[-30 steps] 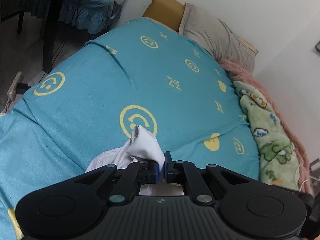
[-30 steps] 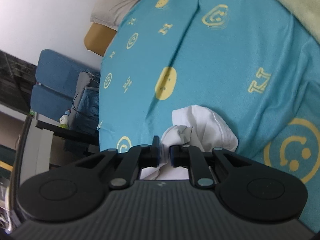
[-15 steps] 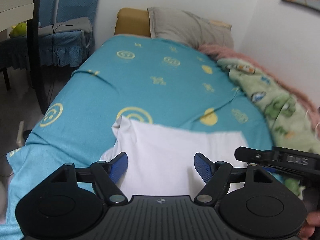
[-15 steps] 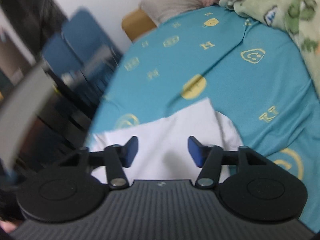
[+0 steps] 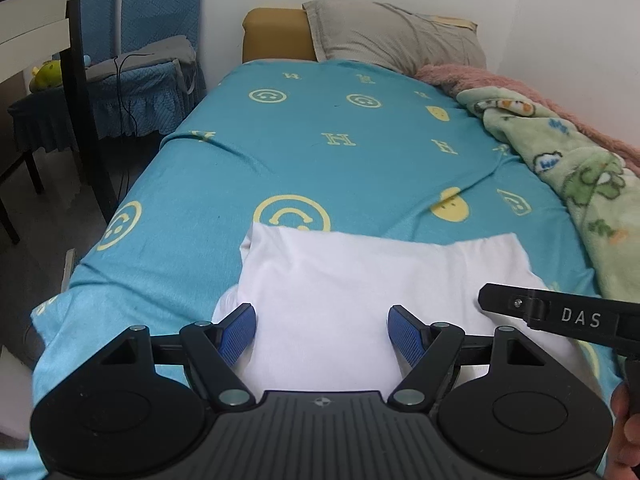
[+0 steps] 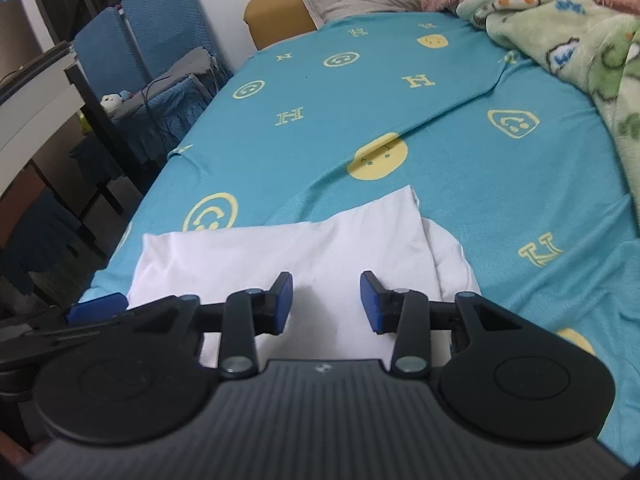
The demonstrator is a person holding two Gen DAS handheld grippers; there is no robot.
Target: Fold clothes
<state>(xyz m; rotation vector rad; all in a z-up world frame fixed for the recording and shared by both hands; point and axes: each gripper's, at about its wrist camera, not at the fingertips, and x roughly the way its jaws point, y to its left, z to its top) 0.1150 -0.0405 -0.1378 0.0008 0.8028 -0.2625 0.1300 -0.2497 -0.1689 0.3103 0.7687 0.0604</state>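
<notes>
A white garment (image 5: 360,280) lies folded flat on the near end of the teal bedsheet (image 5: 340,152). It also shows in the right wrist view (image 6: 280,252), with a layer sticking out at its right side. My left gripper (image 5: 322,332) is open and empty, hovering over the garment's near edge. My right gripper (image 6: 326,300) is open and empty, also over the garment. The right gripper's finger (image 5: 560,314) shows at the right of the left wrist view.
A green cartoon blanket (image 5: 580,184) and pink blanket (image 5: 500,80) lie along the bed's right side. A grey pillow (image 5: 392,36) sits at the head. Blue chairs (image 5: 132,64) and a dark table leg (image 5: 88,120) stand left of the bed.
One second ago both grippers were shut on bunched white cloth. They have let go, opened and pulled back, and the garment now lies flat on the bed.
</notes>
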